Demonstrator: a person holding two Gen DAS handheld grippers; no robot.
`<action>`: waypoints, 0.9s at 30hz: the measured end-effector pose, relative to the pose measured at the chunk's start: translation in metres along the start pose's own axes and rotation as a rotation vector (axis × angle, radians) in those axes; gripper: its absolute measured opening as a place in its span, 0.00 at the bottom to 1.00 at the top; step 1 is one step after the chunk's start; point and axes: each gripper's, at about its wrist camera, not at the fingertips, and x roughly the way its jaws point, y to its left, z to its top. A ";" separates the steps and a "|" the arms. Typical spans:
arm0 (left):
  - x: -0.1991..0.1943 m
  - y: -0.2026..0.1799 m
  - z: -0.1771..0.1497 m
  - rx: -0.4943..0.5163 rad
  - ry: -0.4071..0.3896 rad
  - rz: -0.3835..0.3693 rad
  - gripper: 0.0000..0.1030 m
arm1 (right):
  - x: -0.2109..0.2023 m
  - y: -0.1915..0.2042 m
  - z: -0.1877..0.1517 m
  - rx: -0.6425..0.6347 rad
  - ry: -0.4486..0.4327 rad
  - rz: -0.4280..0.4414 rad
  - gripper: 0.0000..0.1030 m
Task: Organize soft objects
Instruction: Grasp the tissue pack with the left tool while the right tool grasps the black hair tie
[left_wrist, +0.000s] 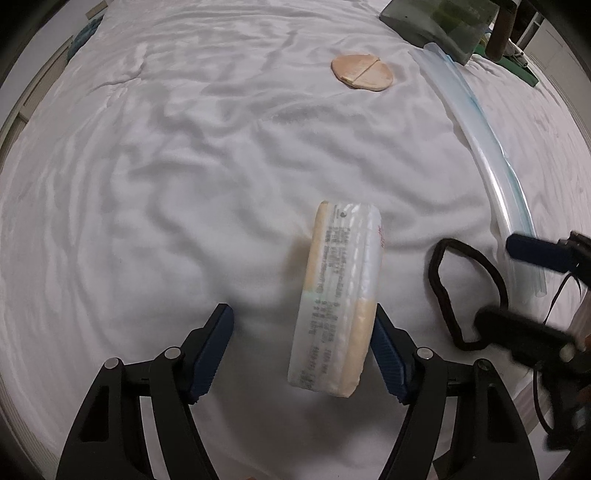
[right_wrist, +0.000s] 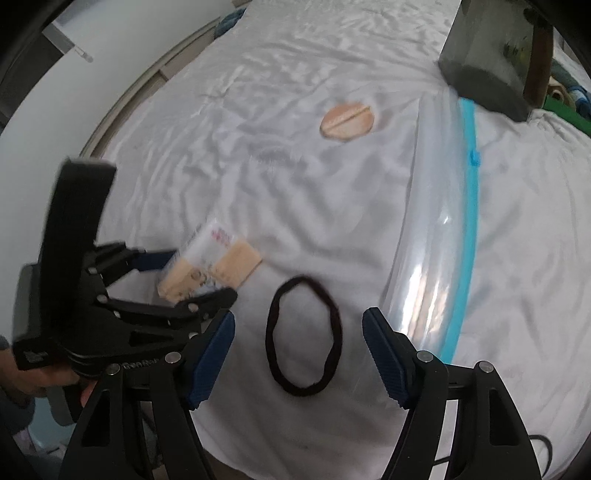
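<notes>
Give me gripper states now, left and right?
Left gripper: open, one pad beside the wrapped packet, not gripping it.
Right gripper: open, holding nothing, over the black hair band.

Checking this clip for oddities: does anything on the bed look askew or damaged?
Nothing looks damaged or spilled. The wrapped packet lies skewed between the open left tongs, nearer one pad. The black hair band lies flat. The white sheet is wrinkled.

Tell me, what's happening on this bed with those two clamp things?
A person holds a two-fingered gripper in each hand over a white sheet, sorting soft items. The left gripper stands open around a wrapped packet of beige pads; one finger is at its side, not gripping. The right gripper hangs open above a black hair band. A round beige pad and a clear zip bag lie nearby.
</notes>
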 end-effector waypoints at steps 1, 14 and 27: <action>0.000 0.002 0.000 -0.002 0.002 -0.003 0.66 | -0.004 -0.002 0.003 0.003 -0.015 -0.006 0.69; -0.006 0.016 0.000 -0.031 0.002 -0.026 0.59 | -0.007 -0.012 0.014 0.025 -0.046 -0.070 0.69; -0.005 0.028 -0.007 -0.028 0.001 -0.047 0.52 | 0.026 -0.001 -0.005 0.000 0.041 -0.008 0.64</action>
